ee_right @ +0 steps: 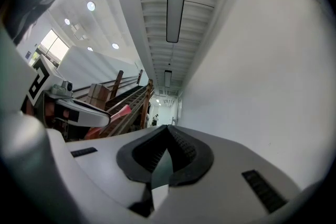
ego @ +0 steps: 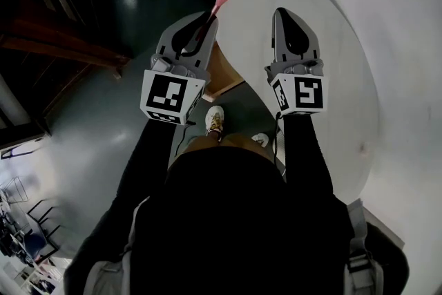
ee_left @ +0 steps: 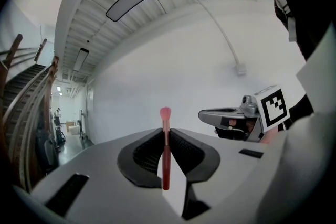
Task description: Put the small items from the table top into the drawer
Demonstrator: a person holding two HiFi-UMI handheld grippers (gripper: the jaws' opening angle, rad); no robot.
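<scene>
Two claws are held out side by side, pointing roughly level. The left claw (ego: 207, 14) (ee_left: 166, 131) is clamped on a slim brush (ego: 220, 1) (ee_left: 166, 157) with a red handle. The handle stands between the ribbed pads, and the pink tip pokes out past the fingertips. The right claw (ego: 280, 13) (ee_right: 167, 128) has its jaws together with nothing between them. In the head view the right claw shows against the round white counter (ego: 338, 72). The left claw and brush sit at the counter's left edge, over the dark floor (ego: 103, 100). A brown wooden piece (ego: 222, 72) shows between the claws, above a white shoe (ego: 215, 119). I cannot tell whether that piece is the drawer.
</scene>
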